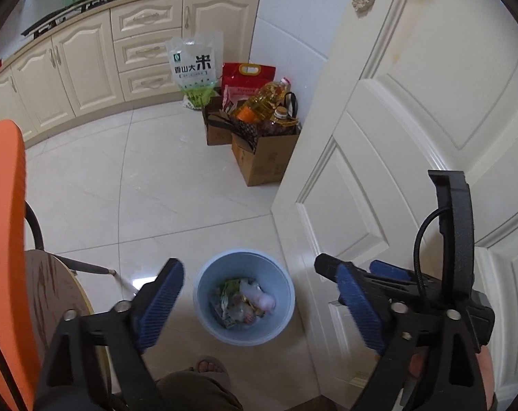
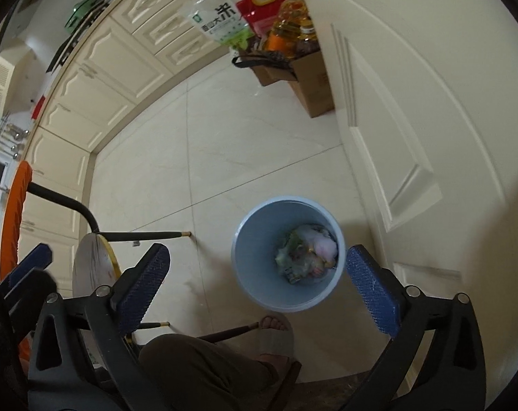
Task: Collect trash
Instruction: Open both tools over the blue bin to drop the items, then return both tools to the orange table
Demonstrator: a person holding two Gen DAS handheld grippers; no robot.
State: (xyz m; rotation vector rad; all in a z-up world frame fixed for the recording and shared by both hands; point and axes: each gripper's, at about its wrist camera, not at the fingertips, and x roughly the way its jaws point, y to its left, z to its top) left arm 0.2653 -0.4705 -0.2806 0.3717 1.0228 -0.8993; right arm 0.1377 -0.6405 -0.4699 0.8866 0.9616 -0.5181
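Note:
A light blue bin stands on the pale tiled floor, directly below both grippers. Crumpled wrappers and a pinkish-white bag lie at its bottom. My left gripper hangs above the bin and is open, its blue pads wide apart with nothing between them. In the right wrist view the same bin sits between the fingers of my right gripper, which is open wide and empty. The trash shows inside the bin.
A white panelled door stands close on the right of the bin. An orange-backed chair with a round wooden seat is on the left. Cardboard boxes with oil bottles and a rice bag stand by cream cabinets. A person's sandalled foot is near the bin.

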